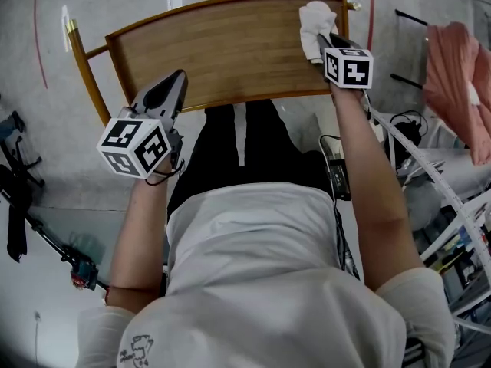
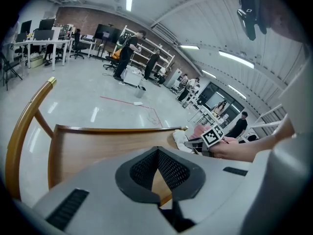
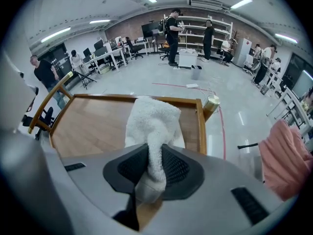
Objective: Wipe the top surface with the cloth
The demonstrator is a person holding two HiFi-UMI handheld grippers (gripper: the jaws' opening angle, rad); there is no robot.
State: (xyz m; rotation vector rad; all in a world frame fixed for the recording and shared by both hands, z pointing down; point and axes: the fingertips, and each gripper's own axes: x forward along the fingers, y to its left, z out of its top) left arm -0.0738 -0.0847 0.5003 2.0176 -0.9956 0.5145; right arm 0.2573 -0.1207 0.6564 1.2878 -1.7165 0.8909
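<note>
the white cloth (image 3: pixel 151 121) is pinched in the right gripper (image 3: pixel 149 165). its jaws are clamped on a bunched fold, and the rest of the cloth spreads forward onto the wooden top (image 1: pixel 222 48). from the head view the cloth sits at the far right corner of the top, close to the raised edge and the brass-coloured knob (image 3: pixel 212 103) at that corner. it looks to be lying on the wood rather than held above it, though the contact itself is partly hidden by the gripper.

the left gripper (image 2: pixel 157 153) has its jaws closed together at the tips with nothing between them. only bare wood shows through the gap behind the tips. it hovers over the near left part of the top and plays no part in the wiping. it is well apart from the cloth.

as for progress, the wood looks the same all over. no damp streak, dust line or crumbs show where the cloth has or has not passed, so the pictures cannot settle how much is wiped. judging from position alone, the cloth is at one extreme corner, which suits either the start or the end of a pass. nearly the whole top lies to its left and toward the person. if the wiping is just beginning, all of that remains to be covered with sweeps across to the left rail (image 1: pixel 84 67).

a pink cloth (image 1: pixel 456 75) hangs off to the right, clear of the top and not in use.
</note>
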